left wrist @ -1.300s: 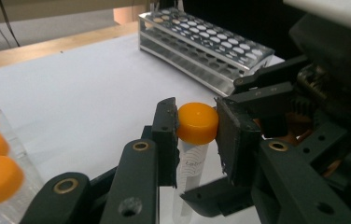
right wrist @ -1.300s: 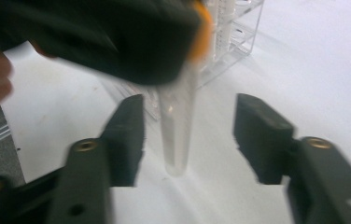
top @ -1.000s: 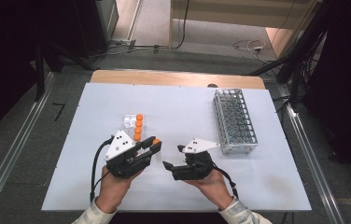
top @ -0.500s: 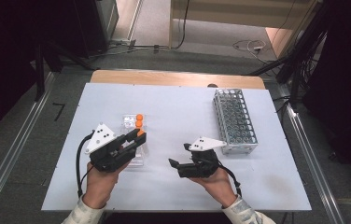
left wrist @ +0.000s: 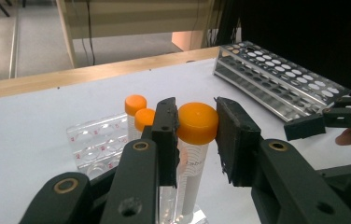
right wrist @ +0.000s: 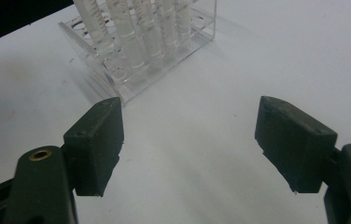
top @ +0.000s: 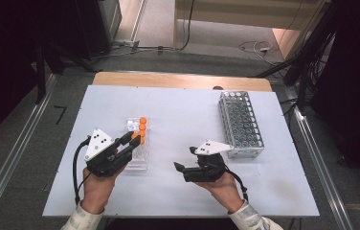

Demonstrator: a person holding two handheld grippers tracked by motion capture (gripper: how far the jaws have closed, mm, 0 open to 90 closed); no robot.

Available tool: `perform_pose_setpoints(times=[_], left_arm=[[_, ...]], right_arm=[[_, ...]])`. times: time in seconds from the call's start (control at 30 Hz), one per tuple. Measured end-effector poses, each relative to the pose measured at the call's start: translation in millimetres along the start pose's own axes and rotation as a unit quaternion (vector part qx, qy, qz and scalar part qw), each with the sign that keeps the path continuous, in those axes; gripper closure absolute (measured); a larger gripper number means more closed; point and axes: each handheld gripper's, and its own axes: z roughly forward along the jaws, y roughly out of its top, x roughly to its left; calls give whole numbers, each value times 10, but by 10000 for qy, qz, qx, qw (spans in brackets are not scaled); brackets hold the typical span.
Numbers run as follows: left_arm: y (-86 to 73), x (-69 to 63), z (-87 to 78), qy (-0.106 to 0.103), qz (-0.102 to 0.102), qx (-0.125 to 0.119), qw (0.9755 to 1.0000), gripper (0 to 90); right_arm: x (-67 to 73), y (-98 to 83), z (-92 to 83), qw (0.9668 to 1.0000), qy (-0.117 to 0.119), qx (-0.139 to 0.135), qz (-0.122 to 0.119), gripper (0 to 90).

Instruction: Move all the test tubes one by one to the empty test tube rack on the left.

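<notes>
A clear plastic rack [top: 137,155] left of the table's middle holds several orange-capped tubes [top: 142,125]. My left gripper [top: 132,140] reaches over the rack's near end. In the left gripper view its jaws are shut on the orange cap of an upright tube [left wrist: 197,122], whose lower end is down at the rack [left wrist: 94,142]; two more caps stand behind. My right gripper [top: 178,167] lies low over bare table right of the rack, pointing at it. It [right wrist: 187,140] stands open with nothing between the fingers, and the clear rack [right wrist: 136,60] is ahead.
A metal tube rack [top: 240,124] with many empty holes stands at the right of the white table [top: 183,110] and appears as a metal rack [left wrist: 281,88] in the left gripper view. Dark floor and rails surround the table.
My left gripper has moved left from the table's middle to the clear rack, with the orange-capped tube between its jaws. The right gripper has barely shifted.
</notes>
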Motion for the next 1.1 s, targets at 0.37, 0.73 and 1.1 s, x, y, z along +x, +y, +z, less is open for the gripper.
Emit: perform_pose_setpoints(times=[0.37,0.73,1.1], left_arm=[[-182,-130,101,316,281,166,9990,694],[-210,-145,91,362,221,215,9989,621],[-214,-153,32,245,133,154,9995,459]], right_arm=[[12,-1,-1,10000,-18,8,-9,226],[6,0,-8,10000,-35,-15,-24,227],[-47,0,-54,9999,-107,-96,21,226]])
